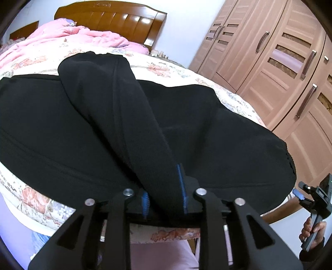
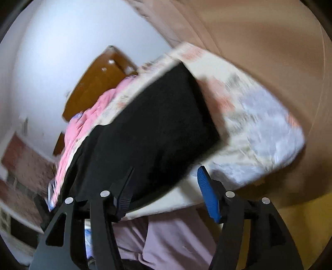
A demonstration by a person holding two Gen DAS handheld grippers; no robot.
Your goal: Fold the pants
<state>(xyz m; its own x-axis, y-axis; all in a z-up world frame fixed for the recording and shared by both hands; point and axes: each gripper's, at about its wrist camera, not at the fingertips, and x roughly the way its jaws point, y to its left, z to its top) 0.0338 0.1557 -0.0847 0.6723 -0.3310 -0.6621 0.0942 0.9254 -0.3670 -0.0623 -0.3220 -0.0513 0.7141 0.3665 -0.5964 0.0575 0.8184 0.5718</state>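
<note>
Black pants (image 1: 87, 116) lie spread across the bed, with one leg (image 1: 124, 108) folded over them as a raised band that runs toward me. My left gripper (image 1: 164, 195) is shut on the near end of that band, and the cloth fills the gap between its blue pads (image 1: 181, 187). In the blurred right wrist view, the right gripper (image 2: 166, 187) stands open off the bed's near edge with nothing between its fingers. The pants (image 2: 149, 128) lie just beyond it. That gripper (image 1: 311, 199) also shows at the lower right of the left wrist view, held by a hand.
The bed has a floral sheet (image 1: 228, 97). A crumpled pink quilt (image 1: 68, 37) lies by the wooden headboard (image 1: 112, 16). A brown wardrobe (image 1: 280, 62) stands to the right of the bed. The person's light trousers (image 2: 176, 238) are below the grippers.
</note>
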